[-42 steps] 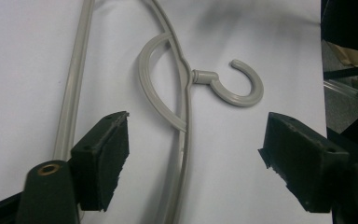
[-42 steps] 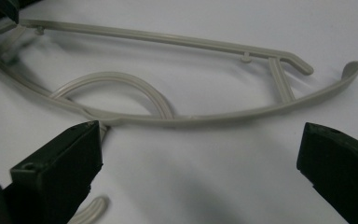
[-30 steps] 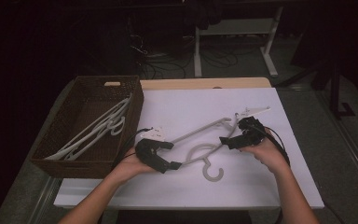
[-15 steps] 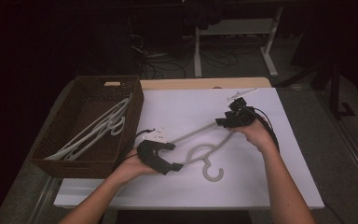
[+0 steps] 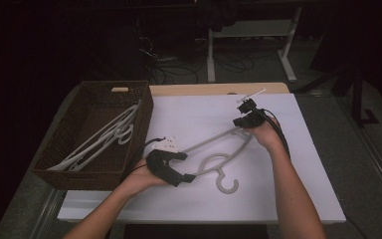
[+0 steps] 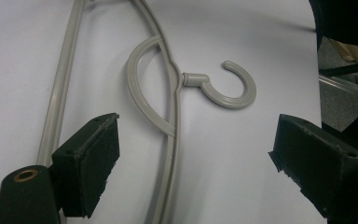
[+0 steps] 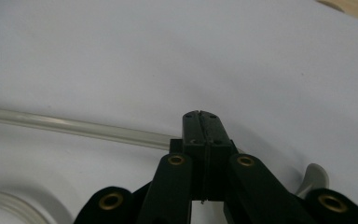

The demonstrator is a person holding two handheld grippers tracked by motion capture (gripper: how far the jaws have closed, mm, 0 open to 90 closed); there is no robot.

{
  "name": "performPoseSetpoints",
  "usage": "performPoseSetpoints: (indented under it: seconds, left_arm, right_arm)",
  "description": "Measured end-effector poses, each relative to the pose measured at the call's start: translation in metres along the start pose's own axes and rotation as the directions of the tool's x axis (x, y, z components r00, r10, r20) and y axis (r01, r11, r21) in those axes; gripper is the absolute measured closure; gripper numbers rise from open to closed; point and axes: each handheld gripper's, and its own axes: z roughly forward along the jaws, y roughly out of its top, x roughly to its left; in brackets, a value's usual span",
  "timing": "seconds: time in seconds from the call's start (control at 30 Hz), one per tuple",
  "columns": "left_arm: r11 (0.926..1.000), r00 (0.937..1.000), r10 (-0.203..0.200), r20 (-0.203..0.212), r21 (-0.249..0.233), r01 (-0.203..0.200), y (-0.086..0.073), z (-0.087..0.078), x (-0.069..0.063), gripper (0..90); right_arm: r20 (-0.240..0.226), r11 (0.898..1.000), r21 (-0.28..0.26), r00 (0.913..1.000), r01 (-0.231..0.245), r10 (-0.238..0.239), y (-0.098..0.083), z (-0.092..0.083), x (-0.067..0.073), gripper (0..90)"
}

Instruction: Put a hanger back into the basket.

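A pale grey plastic hanger (image 5: 219,142) lies flat on the white table sheet (image 5: 189,107), its hook (image 5: 227,185) toward the front edge. My left gripper (image 5: 185,166) is open at the hanger's left end. In the left gripper view the left gripper (image 6: 198,140) has its jaws wide apart on either side of the hanger (image 6: 170,140), with the hook (image 6: 230,93) just ahead. My right gripper (image 5: 239,122) is at the hanger's far right end. In the right gripper view the right gripper (image 7: 200,116) is shut, and the hanger's bar (image 7: 84,127) passes under it. No hold shows.
A dark woven basket (image 5: 144,112) stands at the table's left with several white hangers (image 5: 104,137) inside. A wooden table edge (image 5: 214,88) runs along the back. Beyond it are cables and a white desk frame (image 5: 211,55) on a dark floor.
My right gripper has moved away from the person and slightly left, from beside the hanger's middle to its far right end. The left gripper and the hanger have barely shifted.
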Motion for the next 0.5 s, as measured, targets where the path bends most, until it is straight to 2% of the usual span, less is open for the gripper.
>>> performPoseSetpoints:
  seconds: [0.5]
  left_arm:
    - [1.0000,1.0000,0.001,-0.003,0.005,-0.001,0.000,0.000,0.001,14.3]
  right_arm:
    - [0.030,0.998,0.054,0.9995,-0.013,0.011,-0.002,0.020,-0.006,88.9]
